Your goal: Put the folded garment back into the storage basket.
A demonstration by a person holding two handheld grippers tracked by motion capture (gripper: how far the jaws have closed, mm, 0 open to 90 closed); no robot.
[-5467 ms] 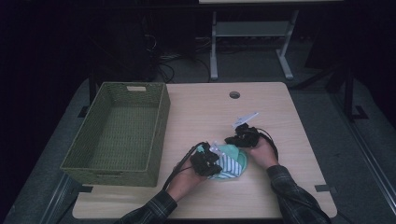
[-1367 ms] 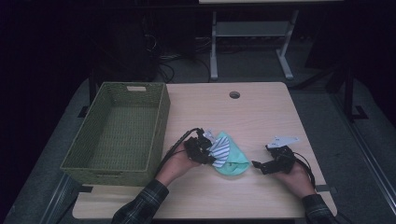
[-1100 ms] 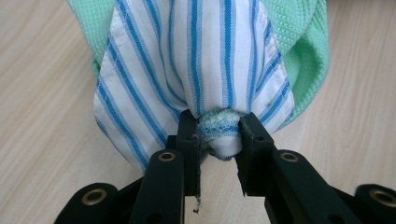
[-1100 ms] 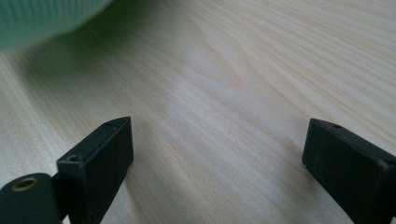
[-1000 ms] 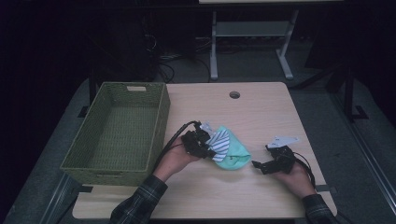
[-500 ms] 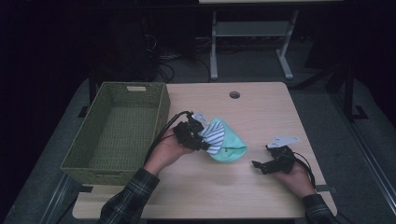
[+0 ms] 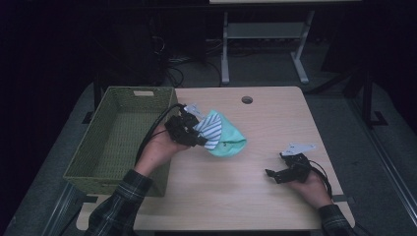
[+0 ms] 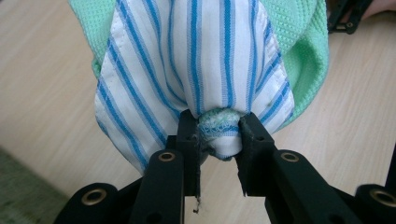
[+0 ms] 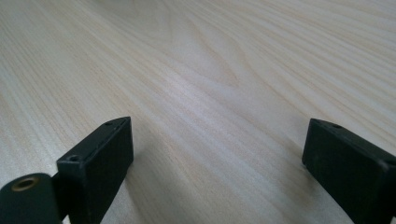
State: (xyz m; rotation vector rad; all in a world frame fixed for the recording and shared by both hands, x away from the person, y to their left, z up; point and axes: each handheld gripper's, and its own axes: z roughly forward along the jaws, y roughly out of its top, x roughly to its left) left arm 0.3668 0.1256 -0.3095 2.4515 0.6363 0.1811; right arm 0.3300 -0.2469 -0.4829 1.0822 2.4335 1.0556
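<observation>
**Cloth bundle hanging beside the basket rim**

On the pale wooden table (image 7: 231,196), the largest thing is standing at the left: a green woven basket (image 7: 93,157), its long axis running away from the person, its open top showing nothing inside but its own woven floor. Just beside its right wall, the left gripper (image 7: 189,132) is holding up a cloth bundle (image 7: 221,137), a mint-green knit wrapped around a white piece with blue stripes. The bundle is hanging off the table on the side of the gripper away from the basket, so the basket's opening is lying to the gripper's other side, across the near rim; I judge that the coming move is turning on carrying the bundle over that rim, and the left hand is plainly the nearer one for it.

In the left gripper view, the jaws are pinching a gathered knot of the striped cloth (image 8: 196,70), with the green cloth (image 8: 303,51) spreading behind it; the pads are pressing on the fabric from both sides, so the grip is looking firm.

Well apart, near the table's right front corner, the right gripper (image 7: 282,172) is resting low on the wood. In the right gripper view its jaws are standing wide apart with bare table (image 9: 210,70) between them, holding nothing.
</observation>
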